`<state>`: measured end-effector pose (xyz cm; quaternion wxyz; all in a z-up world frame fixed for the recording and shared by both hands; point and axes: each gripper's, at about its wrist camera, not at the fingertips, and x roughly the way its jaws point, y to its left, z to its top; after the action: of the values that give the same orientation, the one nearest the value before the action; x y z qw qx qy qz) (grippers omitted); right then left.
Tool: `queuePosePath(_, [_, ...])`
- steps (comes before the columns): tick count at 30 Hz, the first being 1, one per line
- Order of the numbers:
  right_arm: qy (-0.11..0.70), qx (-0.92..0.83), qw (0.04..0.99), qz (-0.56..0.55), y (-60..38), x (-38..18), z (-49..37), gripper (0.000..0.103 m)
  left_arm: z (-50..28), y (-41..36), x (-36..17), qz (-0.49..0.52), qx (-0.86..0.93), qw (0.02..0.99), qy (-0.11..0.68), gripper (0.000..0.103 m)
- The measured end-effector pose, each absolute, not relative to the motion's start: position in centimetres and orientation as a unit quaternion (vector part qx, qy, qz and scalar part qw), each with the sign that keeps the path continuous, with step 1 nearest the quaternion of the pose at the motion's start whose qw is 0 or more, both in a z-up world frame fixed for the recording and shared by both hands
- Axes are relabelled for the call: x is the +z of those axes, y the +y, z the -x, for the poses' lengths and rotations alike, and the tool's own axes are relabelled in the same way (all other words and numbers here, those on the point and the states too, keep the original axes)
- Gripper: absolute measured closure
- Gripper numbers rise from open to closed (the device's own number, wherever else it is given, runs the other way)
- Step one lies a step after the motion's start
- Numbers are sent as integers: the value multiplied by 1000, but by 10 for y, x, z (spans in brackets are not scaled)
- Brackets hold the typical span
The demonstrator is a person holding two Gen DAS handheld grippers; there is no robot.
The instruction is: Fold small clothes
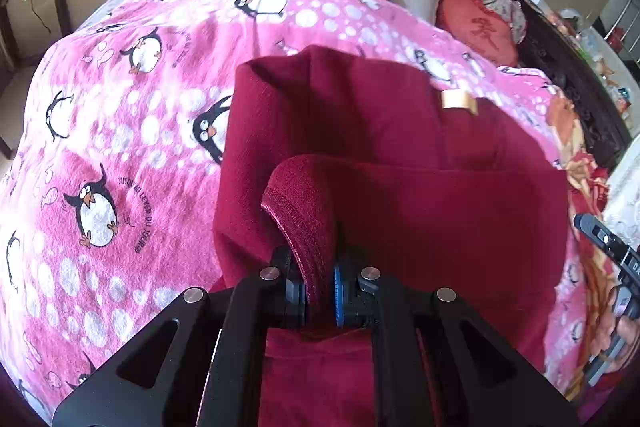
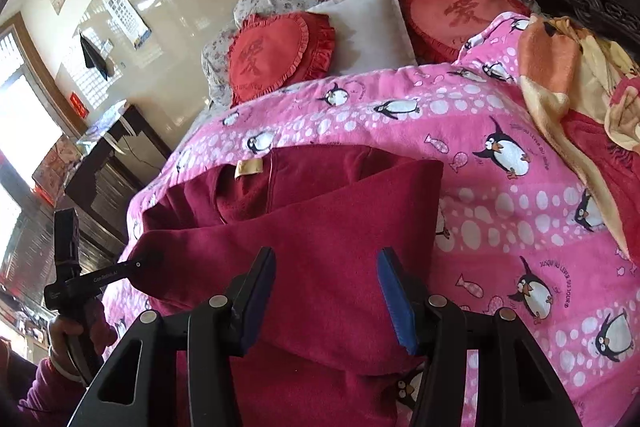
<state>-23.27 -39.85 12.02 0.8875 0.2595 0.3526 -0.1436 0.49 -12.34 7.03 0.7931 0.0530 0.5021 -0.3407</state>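
Note:
A dark red fleece garment (image 1: 400, 147) with a tan neck label (image 1: 459, 101) lies on the pink penguin blanket (image 1: 120, 131); its near part is folded over the far part. My left gripper (image 1: 320, 291) is shut on a hemmed edge of the garment and lifts it slightly. In the right wrist view the garment (image 2: 304, 219) lies just ahead, label (image 2: 250, 167) at the far side. My right gripper (image 2: 326, 291) is open, its fingers astride the folded near edge without pinching it. The left gripper (image 2: 136, 265) shows at the garment's left corner.
Red heart cushions (image 2: 280, 55) and a white pillow (image 2: 372, 27) lie at the bed's head. An orange and cream blanket (image 2: 572, 79) is bunched at the right. A dark desk (image 2: 116, 155) stands left of the bed. The right gripper shows at the frame edge in the left wrist view (image 1: 604, 239).

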Motion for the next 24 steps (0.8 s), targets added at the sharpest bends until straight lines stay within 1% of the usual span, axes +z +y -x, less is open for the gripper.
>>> queuePosePath(5, [410, -194, 871, -190, -416, 86, 194, 56, -7, -123, 63, -46, -340, 795, 500, 94])
queuePosePath(6, [413, -197, 869, -186, -420, 82, 192, 59, -6, -122, 64, -47, -340, 795, 499, 91])
queuePosePath(8, [412, -195, 869, -191, -421, 88, 195, 59, -5, -119, 68, -51, -341, 799, 493, 90])
queuePosePath(9, [408, -193, 872, -189, -417, 95, 200, 59, -3, -117, 71, -54, -341, 801, 489, 86])
queuePosePath(12, [392, -177, 885, -178, -400, 116, 221, 58, 7, -109, 80, -68, -334, 811, 475, 80])
queuePosePath(14, [398, -168, 885, -173, -389, 120, 233, 58, 15, -102, 83, -74, -334, 818, 463, 79])
queuePosePath(16, [416, -169, 878, -168, -379, 114, 242, 58, 20, -100, 79, -81, -330, 821, 459, 72])
queuePosePath(17, [423, -169, 874, -167, -376, 108, 245, 58, 21, -101, 74, -86, -323, 821, 463, 63])
queuePosePath(21, [483, -216, 839, -126, -381, 62, 238, 58, 18, -100, 51, -86, -299, 818, 484, 62])
queuePosePath(22, [483, -214, 838, -140, -384, 58, 240, 58, 18, -98, 51, -82, -297, 819, 485, 62])
queuePosePath(24, [461, -213, 842, -181, -388, 68, 253, 58, 19, -92, 54, -75, -297, 817, 489, 62])
